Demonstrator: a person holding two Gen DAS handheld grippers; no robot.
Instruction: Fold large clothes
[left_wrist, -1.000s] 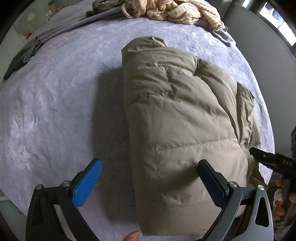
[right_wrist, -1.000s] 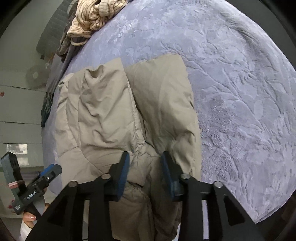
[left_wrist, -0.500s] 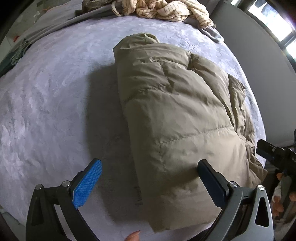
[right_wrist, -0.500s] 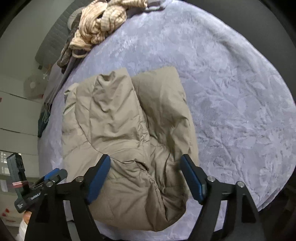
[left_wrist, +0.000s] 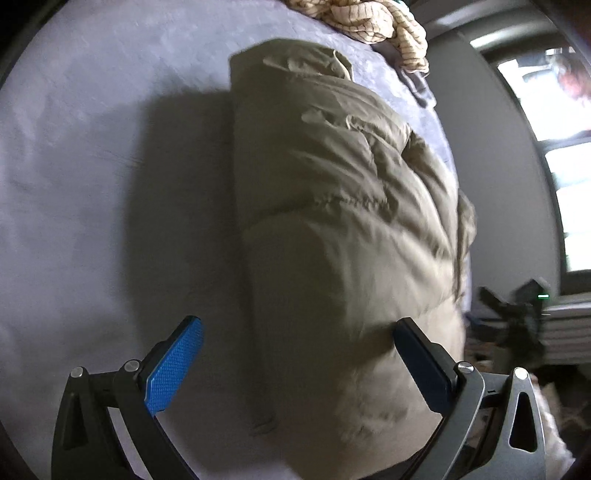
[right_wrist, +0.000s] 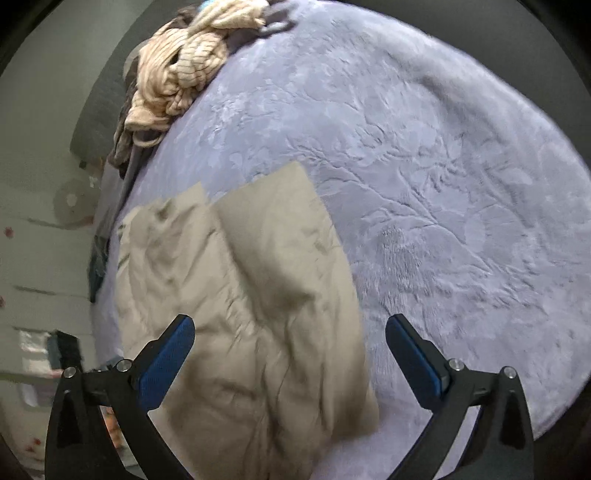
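A khaki puffer jacket (left_wrist: 332, 221) lies folded in a thick bundle on the lavender bedspread (left_wrist: 92, 184). My left gripper (left_wrist: 295, 354) is open over the jacket's near end, its right finger (left_wrist: 421, 354) against the fabric and its blue left finger (left_wrist: 173, 365) over the bedspread. In the right wrist view the jacket (right_wrist: 251, 295) lies below my right gripper (right_wrist: 290, 358), which is open wide and empty, with the fabric between and under its fingers.
A heap of cream striped and dark clothes (right_wrist: 177, 81) sits at the bed's far edge, also in the left wrist view (left_wrist: 369, 26). A window (left_wrist: 569, 184) and dark floor clutter (left_wrist: 517, 314) lie past the bed's right side. Bare bedspread (right_wrist: 443, 184) spreads right of the jacket.
My right gripper opened and let go of the jacket, then opened wider and drew back. My left gripper stayed open and moved lower and closer along the jacket's near end.
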